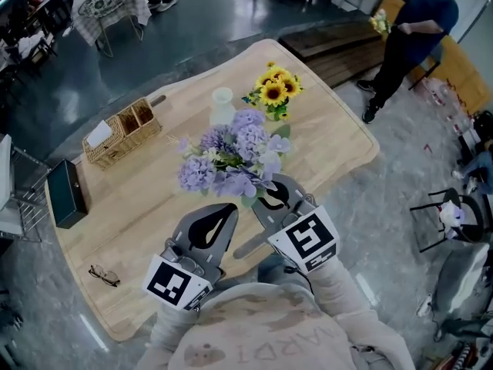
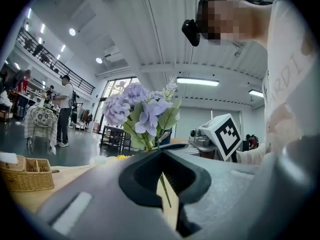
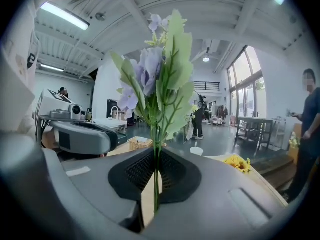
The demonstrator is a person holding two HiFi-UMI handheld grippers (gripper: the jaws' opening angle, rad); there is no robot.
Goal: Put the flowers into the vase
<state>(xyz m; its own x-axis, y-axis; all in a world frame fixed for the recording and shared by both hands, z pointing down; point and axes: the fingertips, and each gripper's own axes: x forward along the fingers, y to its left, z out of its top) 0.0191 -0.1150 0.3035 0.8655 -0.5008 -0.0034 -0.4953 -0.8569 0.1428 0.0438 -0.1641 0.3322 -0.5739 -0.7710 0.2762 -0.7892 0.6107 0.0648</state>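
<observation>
A bunch of purple flowers (image 1: pixel 231 159) hangs upright over the wooden table (image 1: pixel 339 141), in front of me. My left gripper (image 1: pixel 223 209) is shut on one thin green stem (image 2: pixel 164 185), with its purple blooms (image 2: pixel 136 110) rising above the jaws. My right gripper (image 1: pixel 270 189) is shut on another stem (image 3: pixel 156 176), with leaves and pale purple blooms (image 3: pixel 155 76) overhead. The small white vase (image 1: pixel 222 105) stands farther back on the table, beyond the bunch. A bundle of sunflowers (image 1: pixel 276 89) lies beside the vase on its right.
A wicker basket (image 1: pixel 123 132) sits at the table's left, with a black box (image 1: pixel 68 193) near the left edge and a pair of glasses (image 1: pixel 103 275) near the front corner. A person (image 1: pixel 410 33) stands beyond the table's far right corner.
</observation>
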